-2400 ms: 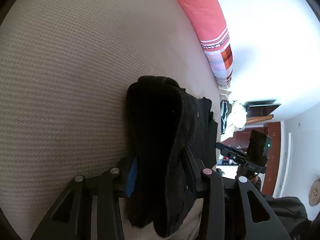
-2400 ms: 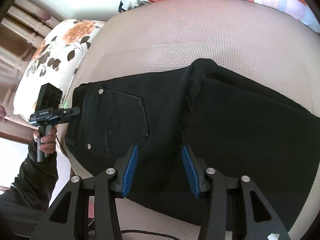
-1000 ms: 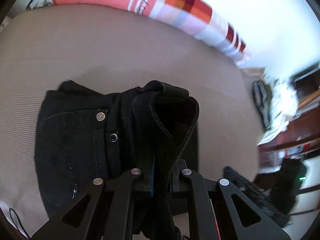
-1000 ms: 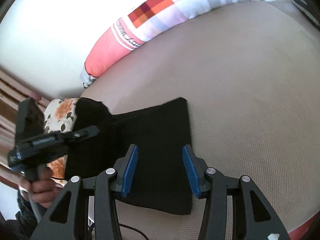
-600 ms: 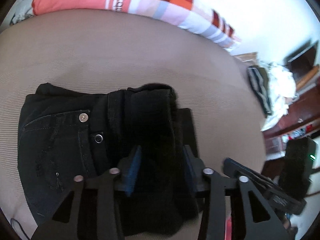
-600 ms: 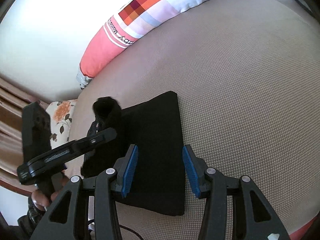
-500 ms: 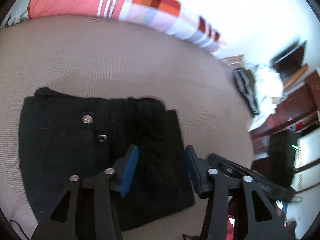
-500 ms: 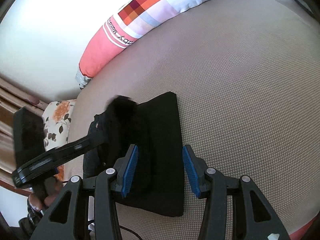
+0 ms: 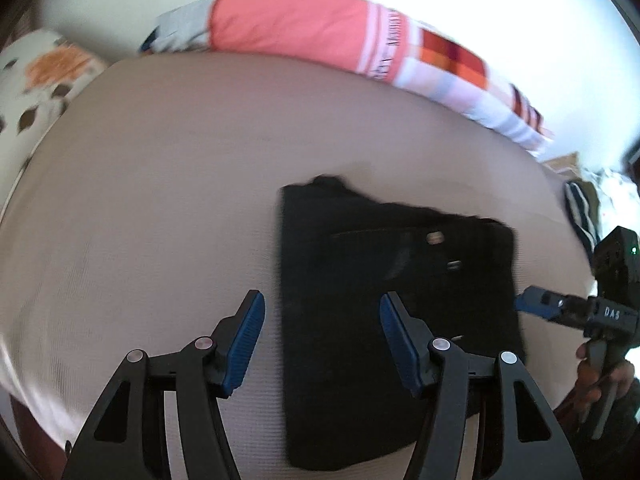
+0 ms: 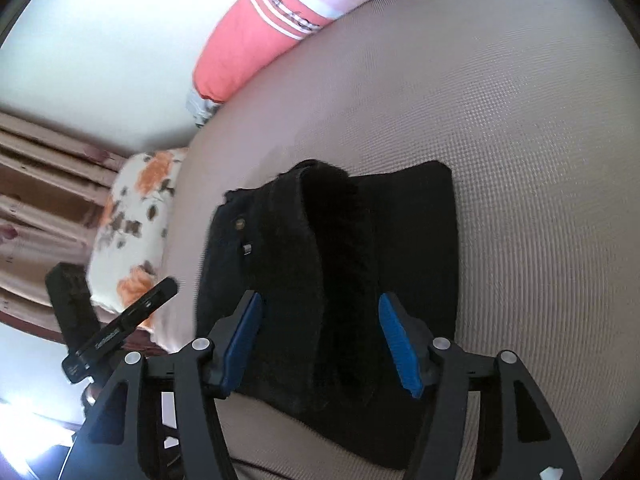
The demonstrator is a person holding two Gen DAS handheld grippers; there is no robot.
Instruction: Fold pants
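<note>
The black pants [image 9: 396,280] lie folded into a compact rectangle on the beige bed [image 9: 160,184], with a metal button showing on top. My left gripper [image 9: 322,340] is open and empty above the bundle's left edge. The other gripper shows at the right of this view [image 9: 560,308]. In the right wrist view the pants [image 10: 340,272] lie with a folded layer across the top. My right gripper [image 10: 320,340] is open and empty just above their near edge. The left gripper shows at the lower left there [image 10: 120,328].
A long pink and checked bolster [image 9: 340,36] lies along the far edge of the bed by the white wall. A floral pillow [image 10: 136,216] lies at the bed's head. Clothes and dark furniture [image 9: 592,208] stand beyond the bed's right edge.
My left gripper has let go of the pants' end, opened and pulled back to the left. The folded layer now lies flat on the bundle. My right gripper moved closer over the pants.
</note>
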